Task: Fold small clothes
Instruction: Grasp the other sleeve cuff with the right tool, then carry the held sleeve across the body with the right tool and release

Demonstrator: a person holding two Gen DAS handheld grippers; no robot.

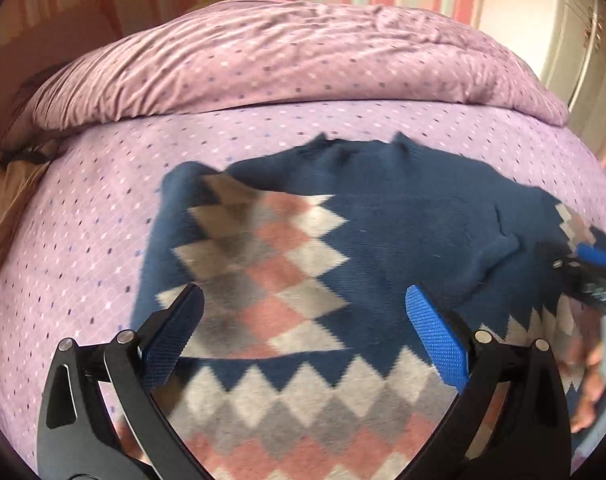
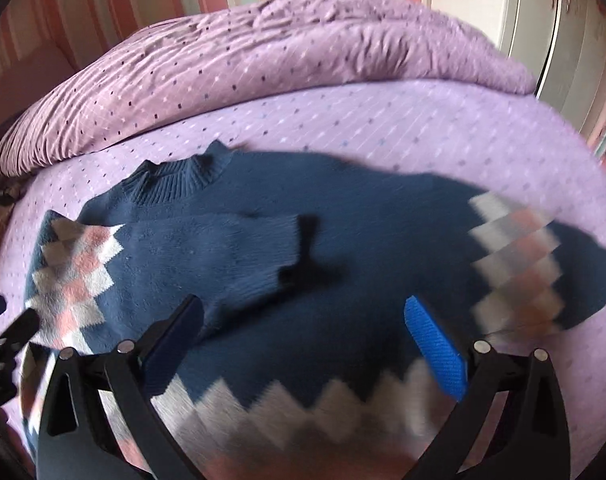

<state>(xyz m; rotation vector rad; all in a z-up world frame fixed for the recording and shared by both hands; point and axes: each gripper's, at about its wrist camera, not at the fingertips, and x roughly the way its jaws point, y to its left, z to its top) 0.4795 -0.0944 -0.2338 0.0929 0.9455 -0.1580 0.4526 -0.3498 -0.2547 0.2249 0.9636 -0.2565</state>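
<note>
While both grippers' fingers gape empty, navy sweater flat on bed, collar toward duvet

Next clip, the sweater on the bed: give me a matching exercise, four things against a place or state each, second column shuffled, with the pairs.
Things:
1. sweater
2. left sleeve
3. duvet
4. left hand-held gripper

Places or states:
A. bunched along the far side of the bed
B. folded across the chest
C. jaws wide open, nothing between the pads
D. lying flat on the lilac sheet, collar away from the cameras

Pairs: 1-D, 2-B, 3-A, 4-C
</note>
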